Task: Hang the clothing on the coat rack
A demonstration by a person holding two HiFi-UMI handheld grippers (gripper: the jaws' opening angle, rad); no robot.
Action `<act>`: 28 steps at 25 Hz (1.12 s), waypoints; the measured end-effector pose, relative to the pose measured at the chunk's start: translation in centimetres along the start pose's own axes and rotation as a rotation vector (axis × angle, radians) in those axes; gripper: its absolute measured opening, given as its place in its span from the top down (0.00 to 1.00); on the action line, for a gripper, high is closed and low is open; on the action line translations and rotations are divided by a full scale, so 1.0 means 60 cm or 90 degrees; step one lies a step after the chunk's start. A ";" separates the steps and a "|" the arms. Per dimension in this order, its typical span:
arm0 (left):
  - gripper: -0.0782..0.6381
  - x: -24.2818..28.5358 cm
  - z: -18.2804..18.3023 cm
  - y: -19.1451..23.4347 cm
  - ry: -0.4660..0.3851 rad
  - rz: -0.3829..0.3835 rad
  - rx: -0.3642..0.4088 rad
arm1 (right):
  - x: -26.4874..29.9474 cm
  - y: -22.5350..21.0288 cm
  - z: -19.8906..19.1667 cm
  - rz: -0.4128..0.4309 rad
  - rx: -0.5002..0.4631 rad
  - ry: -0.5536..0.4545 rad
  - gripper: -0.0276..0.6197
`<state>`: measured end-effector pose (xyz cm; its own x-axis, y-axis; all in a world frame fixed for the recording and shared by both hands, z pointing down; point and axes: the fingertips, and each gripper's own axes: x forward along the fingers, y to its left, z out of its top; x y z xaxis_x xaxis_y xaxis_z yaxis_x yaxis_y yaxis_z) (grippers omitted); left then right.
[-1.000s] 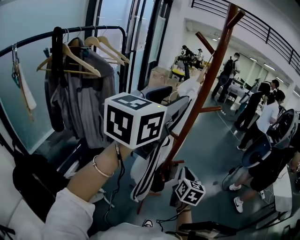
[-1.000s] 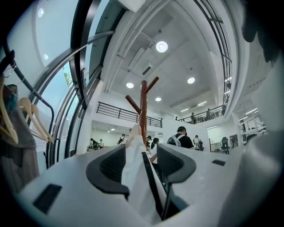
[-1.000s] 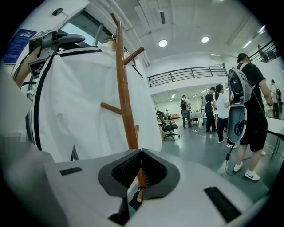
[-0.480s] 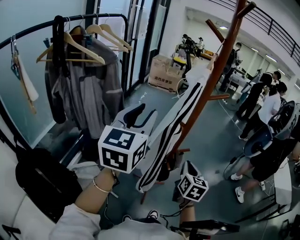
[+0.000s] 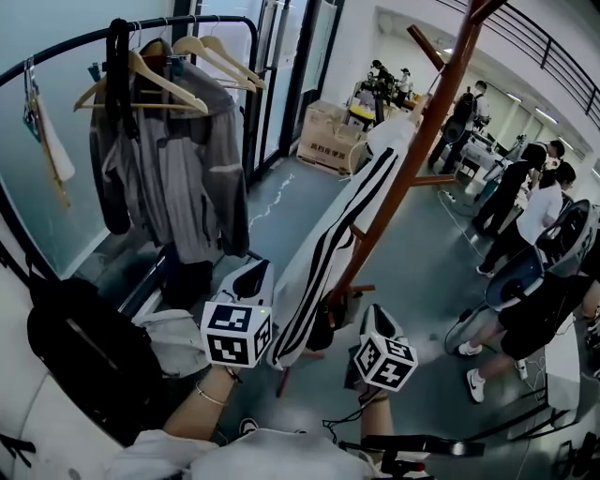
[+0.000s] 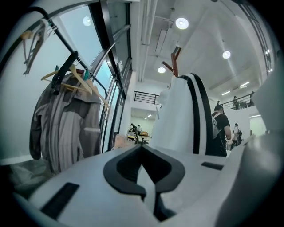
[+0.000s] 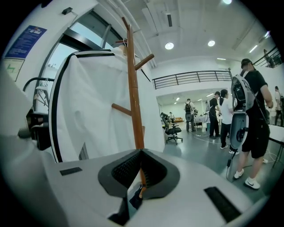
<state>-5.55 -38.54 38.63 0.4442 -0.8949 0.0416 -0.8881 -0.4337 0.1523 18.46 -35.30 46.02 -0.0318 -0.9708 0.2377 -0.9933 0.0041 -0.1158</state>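
Note:
A white garment with black stripes (image 5: 349, 214) hangs from a peg of the brown wooden coat rack (image 5: 419, 150), draped down along the pole. My left gripper (image 5: 249, 278) is low and just left of the garment's hem, apart from it, its jaws shut on nothing. In the left gripper view the closed tips of the left gripper (image 6: 142, 146) point up at the garment (image 6: 182, 119). My right gripper (image 5: 374, 321) is low beside the rack's foot, also shut and empty. The right gripper view shows the right gripper (image 7: 141, 151) below the garment (image 7: 93, 106) and the pole (image 7: 133, 88).
A black clothes rail (image 5: 141, 28) at the left carries wooden hangers and a grey jacket (image 5: 178, 178). A black bag (image 5: 84, 352) lies at the lower left. A cardboard box (image 5: 328, 139) stands behind. Several people (image 5: 525, 202) stand at the right.
My left gripper has dropped from up by the rack to low near the hem, and its jaws have come together. The garment stays hanging on the rack. The right gripper has barely moved.

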 end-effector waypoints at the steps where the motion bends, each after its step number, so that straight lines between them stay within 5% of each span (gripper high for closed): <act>1: 0.88 -0.003 -0.017 -0.003 0.007 0.000 -0.023 | 0.000 0.001 0.004 0.008 0.000 -0.004 0.92; 8: 0.88 -0.034 -0.111 -0.024 0.037 0.055 -0.138 | -0.022 -0.013 0.020 0.069 -0.017 -0.014 0.92; 21: 0.88 -0.053 -0.066 -0.092 -0.005 0.125 -0.047 | -0.050 -0.056 0.012 0.129 0.015 -0.003 0.92; 28: 0.88 -0.044 -0.073 -0.094 0.000 0.128 -0.053 | -0.039 -0.054 0.019 0.131 -0.018 0.001 0.92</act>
<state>-1.18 -33.25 41.99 0.2596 -0.9625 0.0794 -0.9459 -0.2368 0.2220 21.87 -33.29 44.72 -0.2345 -0.9484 0.2135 -0.9686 0.2092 -0.1346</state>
